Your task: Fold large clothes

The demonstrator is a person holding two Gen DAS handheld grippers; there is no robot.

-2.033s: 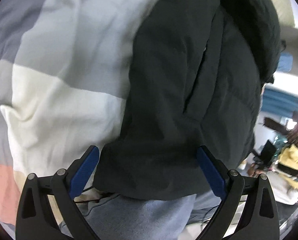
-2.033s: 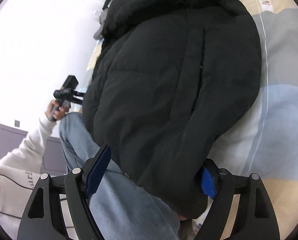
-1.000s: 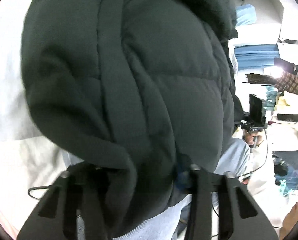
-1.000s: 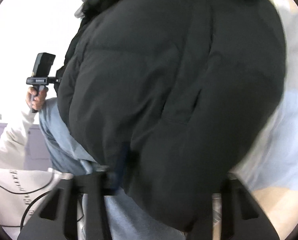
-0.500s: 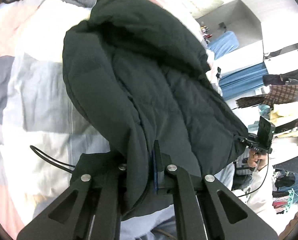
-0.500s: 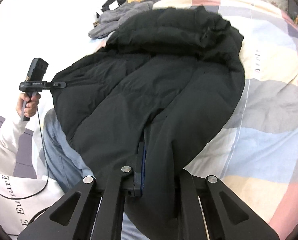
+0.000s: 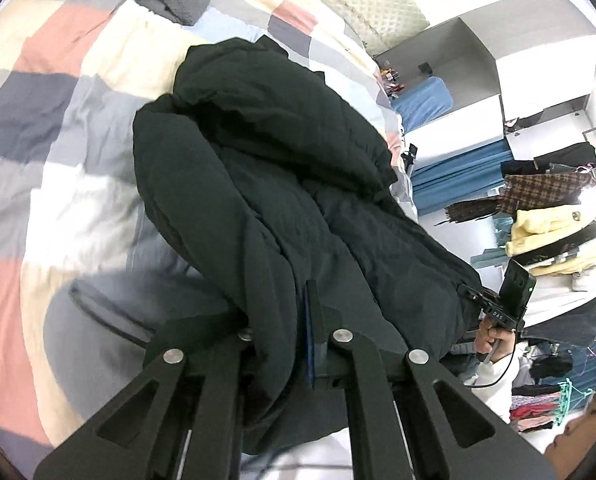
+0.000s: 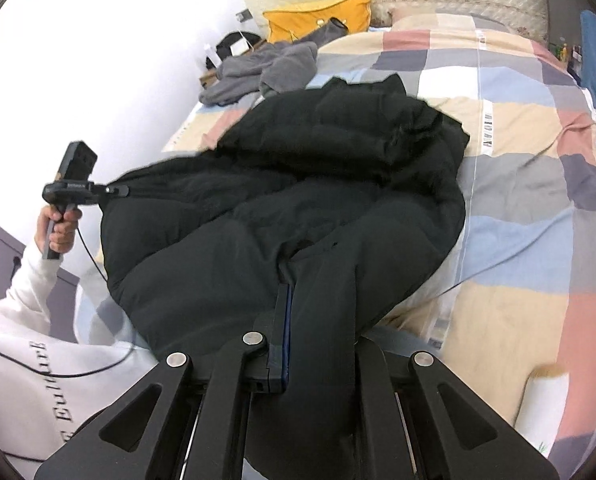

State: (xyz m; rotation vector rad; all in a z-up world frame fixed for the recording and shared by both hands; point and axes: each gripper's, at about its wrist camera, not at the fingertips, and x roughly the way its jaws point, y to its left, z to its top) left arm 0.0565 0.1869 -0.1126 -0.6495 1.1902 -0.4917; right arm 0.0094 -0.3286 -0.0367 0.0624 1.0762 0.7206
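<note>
Nearest the lens, the left gripper [image 7: 298, 332] and the right gripper [image 8: 317, 332] are each clamped on the hem of the black puffer jacket [image 8: 317, 200], which sprawls across the patchwork bed [image 8: 537, 160]. It looks bulky, soft and slick, best pinched at hem corners. Its sleeves stay hidden beneath folds. Beyond the jacket lies grey clothing [image 8: 266, 68].

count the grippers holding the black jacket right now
2: the left gripper is shut on the black jacket hem, the right gripper on its other near corner.
</note>
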